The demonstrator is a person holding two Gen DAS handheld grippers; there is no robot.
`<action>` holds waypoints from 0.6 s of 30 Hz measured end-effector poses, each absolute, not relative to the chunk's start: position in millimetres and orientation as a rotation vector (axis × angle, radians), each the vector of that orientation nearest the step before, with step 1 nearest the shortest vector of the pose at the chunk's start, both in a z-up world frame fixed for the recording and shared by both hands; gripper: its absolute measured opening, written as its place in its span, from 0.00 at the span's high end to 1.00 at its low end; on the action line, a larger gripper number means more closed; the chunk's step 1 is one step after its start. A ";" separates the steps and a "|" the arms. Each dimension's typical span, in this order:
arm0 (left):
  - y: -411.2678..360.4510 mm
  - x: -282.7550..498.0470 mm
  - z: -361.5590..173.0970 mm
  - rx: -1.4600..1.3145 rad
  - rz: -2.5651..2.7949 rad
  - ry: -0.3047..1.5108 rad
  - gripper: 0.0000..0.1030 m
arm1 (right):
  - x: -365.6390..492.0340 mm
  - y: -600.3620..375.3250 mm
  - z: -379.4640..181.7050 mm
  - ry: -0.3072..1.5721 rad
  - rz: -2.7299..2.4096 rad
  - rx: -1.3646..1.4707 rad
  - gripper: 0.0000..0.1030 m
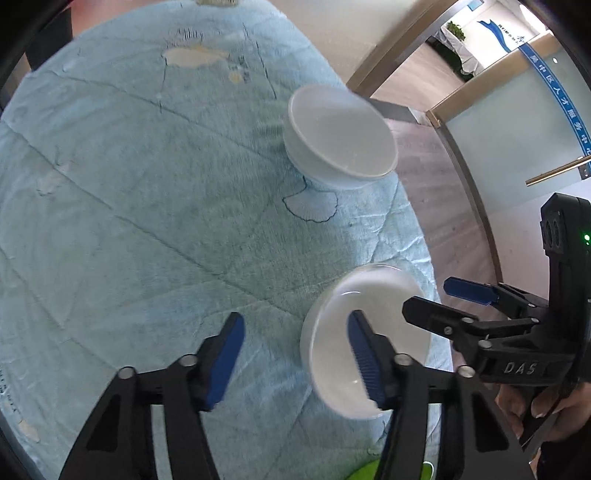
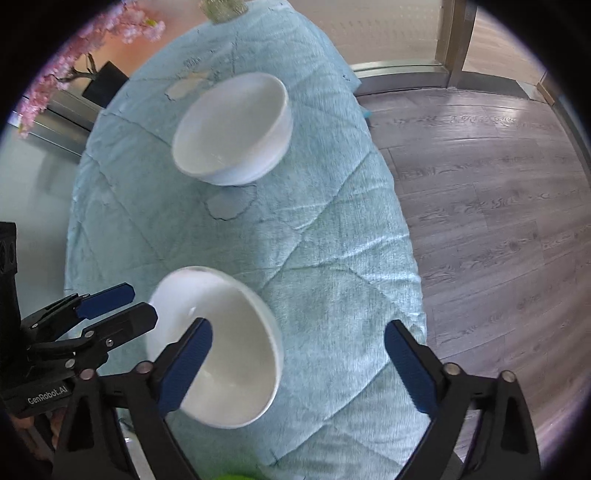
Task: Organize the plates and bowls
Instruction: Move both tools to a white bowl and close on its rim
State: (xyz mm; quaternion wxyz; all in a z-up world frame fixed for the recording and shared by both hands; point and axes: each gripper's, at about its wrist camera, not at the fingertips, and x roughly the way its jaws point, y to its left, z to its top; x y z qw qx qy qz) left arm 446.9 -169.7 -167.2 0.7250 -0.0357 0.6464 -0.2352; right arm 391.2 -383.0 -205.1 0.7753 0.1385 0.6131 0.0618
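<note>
Two white bowls stand upright on a table under a pale blue quilted cloth (image 1: 147, 221). The far bowl (image 1: 340, 136) (image 2: 232, 129) is empty and untouched. Both grippers hang over the near bowl (image 1: 380, 299) (image 2: 236, 332) from opposite sides. My left gripper (image 1: 295, 350) (image 2: 138, 304) is open, with one blue pad over the bowl's inside and its left rim in the gap. My right gripper (image 2: 299, 365) (image 1: 428, 295) is open wide, with its left finger over the bowl's inside and the right rim in the gap. No pad presses on the bowl.
The cloth's right edge (image 2: 406, 258) drops to a wood floor (image 2: 498, 203). A glass door (image 1: 517, 129) stands beyond it. Pink blossom branches (image 2: 74, 55) and a vase (image 2: 221, 9) are at the table's far end. Something green (image 1: 369, 472) shows at the near edge.
</note>
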 end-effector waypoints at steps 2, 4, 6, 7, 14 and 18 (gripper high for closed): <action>-172.4 449.8 -173.1 -0.077 -0.522 1.433 0.58 | 393.9 -381.1 -210.0 1.338 0.137 0.302 0.27; -174.1 451.3 -179.4 -0.077 -0.529 1.445 0.65 | 395.4 -380.7 -215.0 1.356 0.130 0.310 0.36; -175.3 451.6 -184.5 -0.071 -0.531 1.456 0.73 | 395.9 -380.2 -219.6 1.379 0.121 0.304 0.48; -175.9 451.5 -186.6 -0.072 -0.536 1.461 0.78 | 397.1 -380.7 -222.4 1.394 0.118 0.303 0.59; -184.9 448.0 -192.4 -0.059 -0.572 1.463 0.96 | 396.2 -367.8 -223.0 1.409 0.142 0.312 0.93; -187.4 445.7 -192.7 -0.039 -0.562 1.462 0.97 | 396.2 -362.9 -221.5 1.403 0.106 0.288 0.93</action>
